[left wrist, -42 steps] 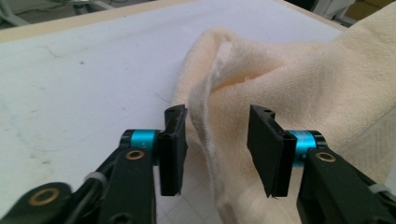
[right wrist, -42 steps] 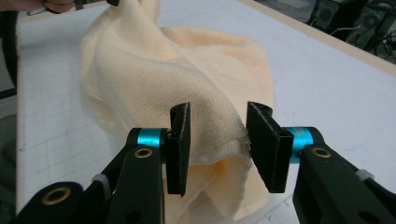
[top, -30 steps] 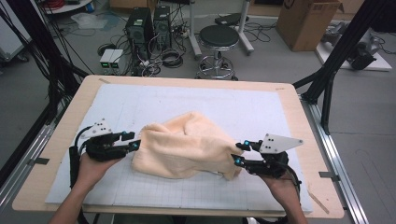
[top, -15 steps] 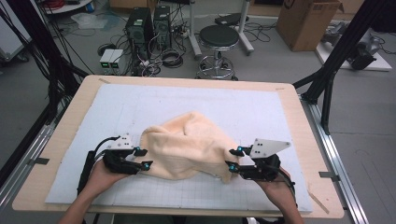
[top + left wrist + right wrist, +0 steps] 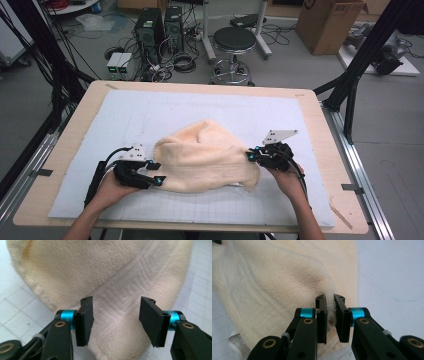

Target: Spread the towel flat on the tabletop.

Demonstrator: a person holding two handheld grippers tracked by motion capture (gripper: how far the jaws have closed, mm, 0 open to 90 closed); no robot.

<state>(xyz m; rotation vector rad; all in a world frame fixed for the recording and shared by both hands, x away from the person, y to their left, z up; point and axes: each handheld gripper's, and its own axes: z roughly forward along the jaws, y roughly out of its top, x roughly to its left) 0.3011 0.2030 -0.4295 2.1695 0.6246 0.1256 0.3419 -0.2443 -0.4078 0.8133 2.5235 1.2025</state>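
Two grippers work on one cream towel; the towel lies in a soft heap in the lower middle of the high view, on a pale grid mat that covers a wooden table.

Left gripper sits at the lower left of the high view, at the towel's left edge; a hand holds it from below. In the left gripper view its two black pads stand wide apart; they have just been opening; a folded corner of the towel, with a woven zigzag band, lies between them, but the pads do not press on it, so this gripper has let go.

Right gripper sits at the right edge of the towel in the high view, with a grey three-cornered plate on top; a hand holds it too. In the right gripper view its pads are almost together; they have just been closing; a thin fold of the towel is pinched tight between them, and fluffy threads poke out of the gap. A small white label shows on the towel at the lower left of that view.

Behind the table, at the top of the high view, stand a black round stool, two dark computer towers with many cables, and a brown cardboard box on the grey floor.
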